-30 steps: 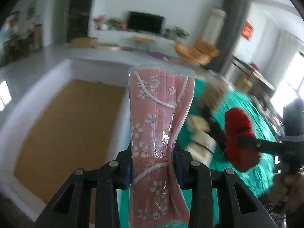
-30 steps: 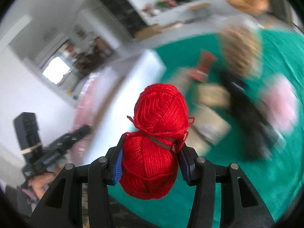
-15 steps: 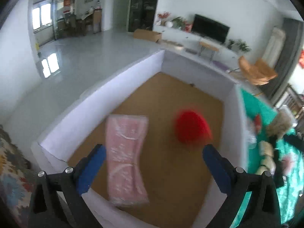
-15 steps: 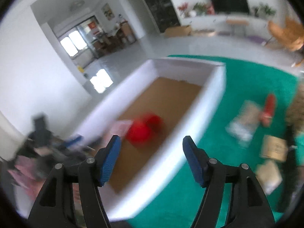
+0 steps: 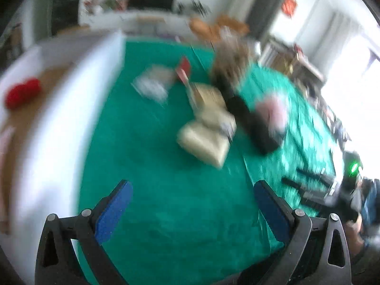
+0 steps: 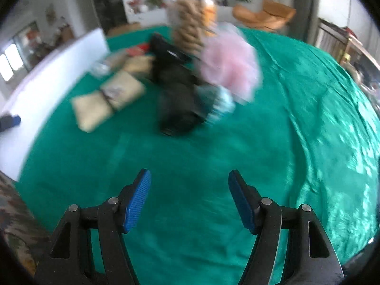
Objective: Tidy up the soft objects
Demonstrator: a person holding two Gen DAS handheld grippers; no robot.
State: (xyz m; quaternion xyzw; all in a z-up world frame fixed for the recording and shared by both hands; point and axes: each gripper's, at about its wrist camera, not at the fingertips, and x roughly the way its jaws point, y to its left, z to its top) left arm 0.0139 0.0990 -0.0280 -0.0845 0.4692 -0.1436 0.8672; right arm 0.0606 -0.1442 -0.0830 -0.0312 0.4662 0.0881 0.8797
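Both views are motion-blurred. My left gripper (image 5: 192, 207) is open and empty above the green cloth (image 5: 154, 161). The red yarn ball (image 5: 21, 92) lies inside the white box (image 5: 57, 109) at the left. Soft things lie in a heap ahead: beige packs (image 5: 206, 133), a black roll (image 5: 251, 123), a pink puff (image 5: 273, 111). My right gripper (image 6: 190, 199) is open and empty over the cloth (image 6: 261, 142), short of the black bundle (image 6: 178, 95), the pink puff (image 6: 228, 61) and the beige packs (image 6: 106, 102).
The white box wall (image 6: 52, 76) runs along the left of the right wrist view. A tan fuzzy thing (image 6: 190, 21) stands behind the heap. A clear packet (image 5: 152, 83) and a red item (image 5: 184, 67) lie near the box. The right gripper shows at the right edge (image 5: 315, 190).
Both grippers opened and dropped the pink mask pack and the red yarn into the box. They have since swung right, away from the box, toward the heap on the green cloth.
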